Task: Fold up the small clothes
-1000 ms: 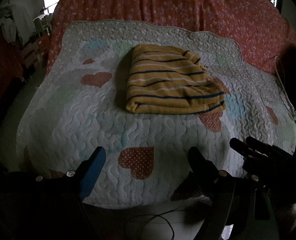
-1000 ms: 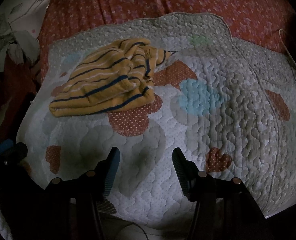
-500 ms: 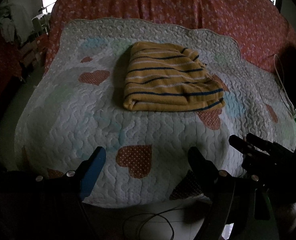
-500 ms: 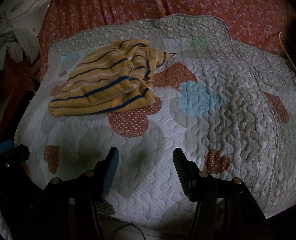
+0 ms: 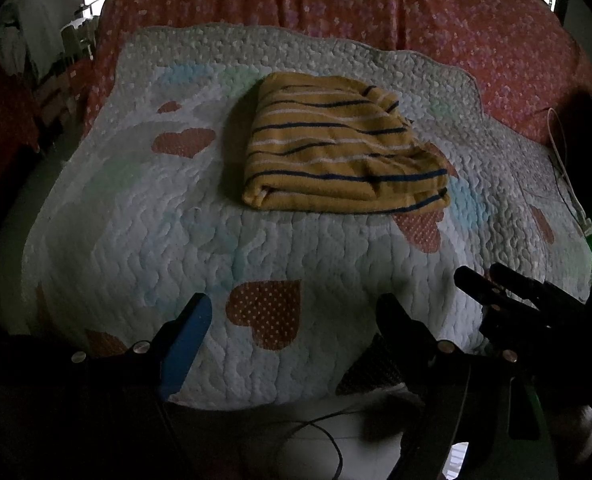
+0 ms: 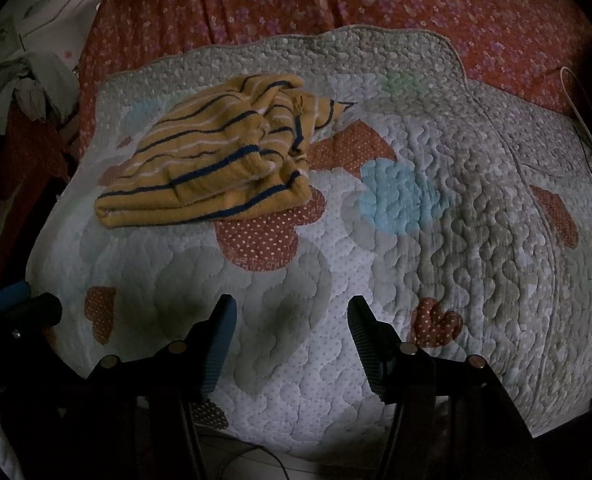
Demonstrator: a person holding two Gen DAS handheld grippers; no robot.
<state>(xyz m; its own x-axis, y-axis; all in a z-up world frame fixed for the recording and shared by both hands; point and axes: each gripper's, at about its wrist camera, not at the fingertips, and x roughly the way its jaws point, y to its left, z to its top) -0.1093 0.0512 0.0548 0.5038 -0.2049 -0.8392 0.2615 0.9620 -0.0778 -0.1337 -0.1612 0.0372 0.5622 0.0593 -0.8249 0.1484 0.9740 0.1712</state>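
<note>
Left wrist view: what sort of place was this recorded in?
Most likely a bedroom at home: a quilt with heart patches is spread over a red floral bedspread, a folded striped garment lies on it, and clothes hang at the side.

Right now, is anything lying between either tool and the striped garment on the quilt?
Nothing visible. Only bare quilt lies between the left tool and the yellow striped garment, and likewise ahead of the right tool. Both tools are open, empty and short of the garment.
</note>
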